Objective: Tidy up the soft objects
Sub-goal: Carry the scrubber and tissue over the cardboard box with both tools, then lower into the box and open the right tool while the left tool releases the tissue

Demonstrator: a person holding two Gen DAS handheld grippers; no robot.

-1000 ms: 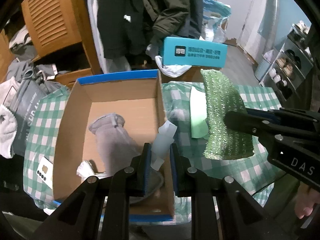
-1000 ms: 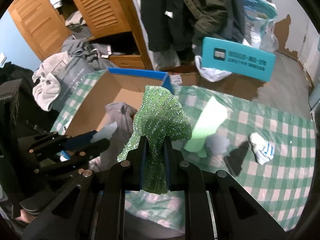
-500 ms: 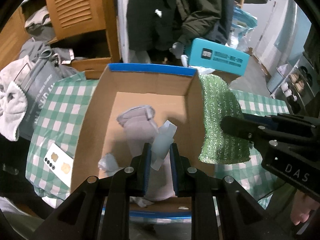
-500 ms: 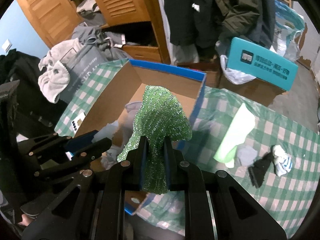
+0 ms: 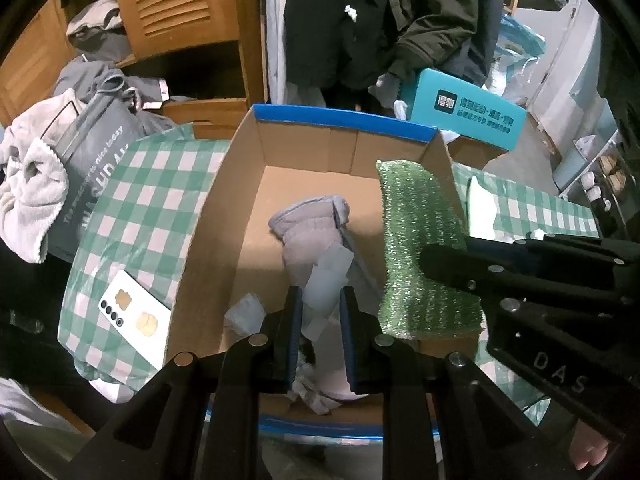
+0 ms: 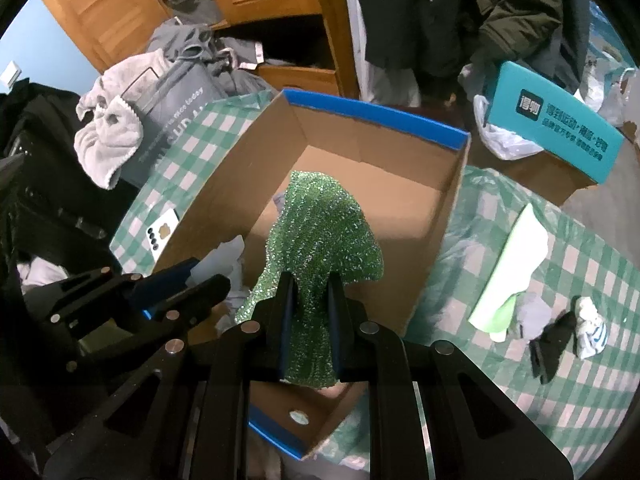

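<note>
Over cardboard box point(image 5: 240, 216): left gripper point(image 5: 319, 312) clamped on pale blue cloth point(image 5: 326, 276), pointing down into box, grey garment point(image 5: 310, 228) just ahead below. Right gripper point(image 6: 310, 304) beside it, pinching green sparkly cloth point(image 6: 320, 232), draped forward above box interior. Both likely held over box for drop-in. More soft items right of it on table point(image 6: 580, 280).

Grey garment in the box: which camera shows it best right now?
The left wrist view. There the grey garment lies in plain sight on the floor of the cardboard box. In the right wrist view the green sparkly cloth covers nearly all of it, leaving only a sliver.
</note>
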